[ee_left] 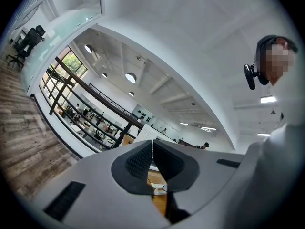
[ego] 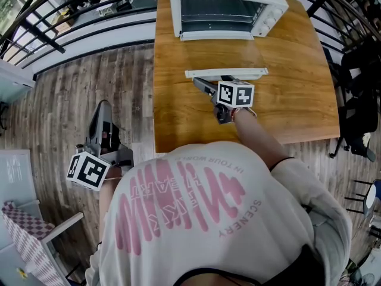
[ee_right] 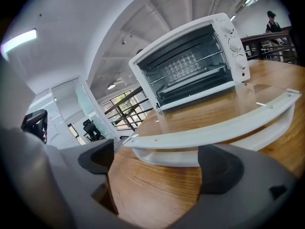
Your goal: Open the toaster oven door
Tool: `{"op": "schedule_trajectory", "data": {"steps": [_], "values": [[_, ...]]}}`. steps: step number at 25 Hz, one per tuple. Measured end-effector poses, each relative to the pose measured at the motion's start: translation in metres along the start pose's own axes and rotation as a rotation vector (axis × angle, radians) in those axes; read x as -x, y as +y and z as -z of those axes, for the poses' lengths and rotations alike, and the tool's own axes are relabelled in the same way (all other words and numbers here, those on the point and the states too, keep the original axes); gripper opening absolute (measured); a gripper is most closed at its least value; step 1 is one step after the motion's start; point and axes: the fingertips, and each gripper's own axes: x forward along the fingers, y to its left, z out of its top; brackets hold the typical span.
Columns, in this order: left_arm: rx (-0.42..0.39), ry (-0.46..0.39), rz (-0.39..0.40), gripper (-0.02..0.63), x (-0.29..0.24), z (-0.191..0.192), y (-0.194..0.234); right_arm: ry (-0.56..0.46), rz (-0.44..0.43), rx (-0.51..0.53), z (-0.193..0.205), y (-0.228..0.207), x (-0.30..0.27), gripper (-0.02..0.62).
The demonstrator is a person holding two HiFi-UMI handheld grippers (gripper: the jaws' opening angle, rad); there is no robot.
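Glass set in a white frame makes up the toaster oven door [ego: 223, 55], which is seen already swung down to lie about level in front of the toaster oven [ego: 226, 8] at the top centre of the head view, so the opening is judged to be done or nearly so. The door's white handle bar [ego: 226, 73] is found at its near edge, in the middle of the frame. The door is judged stiff, hinged along its bottom edge and fairly light, but the pane is breakable and should not be pressed or struck. The handle bar looks smooth and rigid and is best taken near its middle, where a pull will not twist the hinges. The oven itself may slide on the worktop if it is tugged hard. The right hand-held gripper [ee_right: 157, 166] is held just short of the handle with its jaws spread wide and nothing between them but bare wood. The left hand-held gripper [ee_left: 152, 159] is held low at the lower left of the head view, well apart from the oven, its jaws pressed together on nothing. The worktop [ego: 297, 88] is of varnished, glossy wood. A plank floor [ego: 71, 100] is seen at the left, and a black railing [ego: 59, 16] at the upper left.
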Motion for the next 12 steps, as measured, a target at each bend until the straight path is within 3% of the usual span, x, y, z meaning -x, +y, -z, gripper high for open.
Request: {"op": "schedule_trajectory", "data": {"steps": [12], "values": [[0.005, -0.001, -0.002, 0.021, -0.0026, -0.0006, 0.0039, 0.003, 0.001, -0.187, 0.0003, -0.0061, -0.0060, 0.549]]}}
